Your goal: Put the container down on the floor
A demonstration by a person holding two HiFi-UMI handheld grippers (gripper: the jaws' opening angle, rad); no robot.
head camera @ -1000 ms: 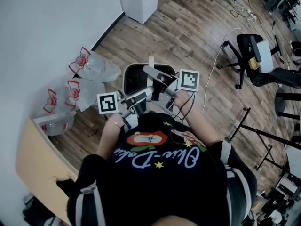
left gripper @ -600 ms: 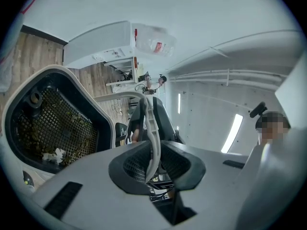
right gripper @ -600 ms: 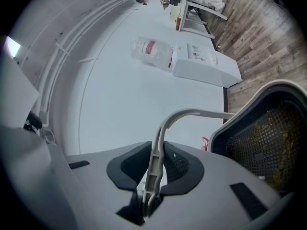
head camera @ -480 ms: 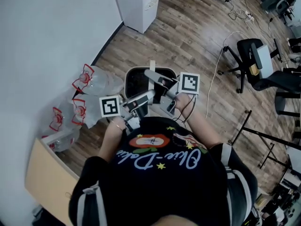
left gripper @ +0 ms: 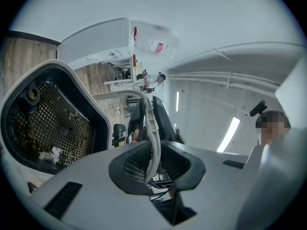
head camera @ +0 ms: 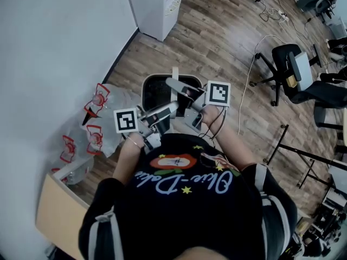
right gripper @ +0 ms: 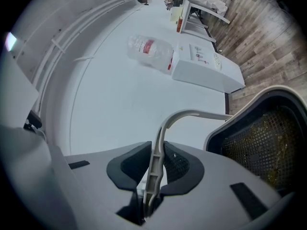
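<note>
The stiff, seemingly light mesh-lined bin (head camera: 155,93) is held by its thin handle (left gripper: 152,128), pinched by left gripper (left gripper: 153,166) and right gripper (right gripper: 154,169).

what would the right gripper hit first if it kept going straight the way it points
The container's grey handle, clamped in its jaws; beyond that, seemingly only the white wall, though depth is unclear.
</note>
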